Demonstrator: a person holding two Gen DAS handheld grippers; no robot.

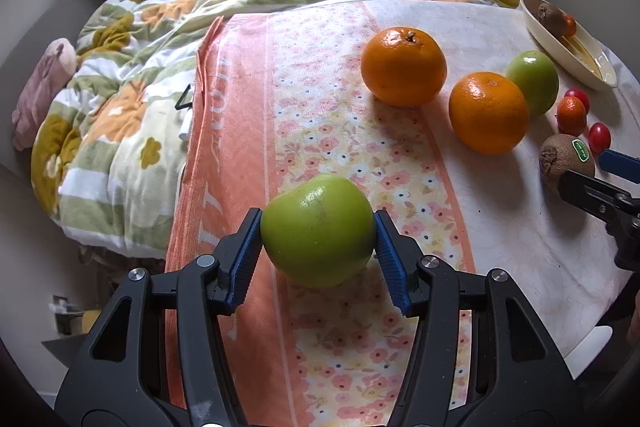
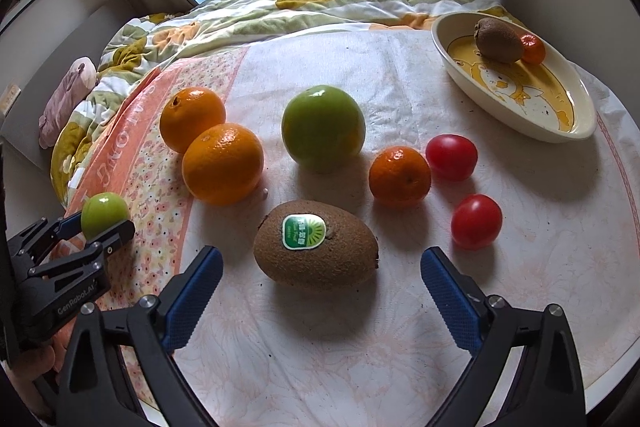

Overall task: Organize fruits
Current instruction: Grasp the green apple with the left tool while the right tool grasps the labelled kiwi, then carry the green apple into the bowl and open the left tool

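- a green apple [image 1: 318, 231] sits clamped between the blue fingers [image 1: 246, 259] of the left gripper [image 1: 319, 241], over the orange floral towel [image 1: 240, 131] at the bench's left side.
- the right gripper [image 2: 320, 279] has its fingers spread wide apart, with the stickered kiwi [image 2: 316, 251] lying between them, untouched.
- beyond lie two oranges [image 2: 222, 169], a second green apple [image 2: 323, 127], a small mandarin [image 2: 399, 175] and two cherry tomatoes [image 2: 476, 221].
- the cream oval dish [image 2: 560, 129] at far right holds another kiwi [image 2: 498, 39] and a small orange fruit [image 2: 533, 47].
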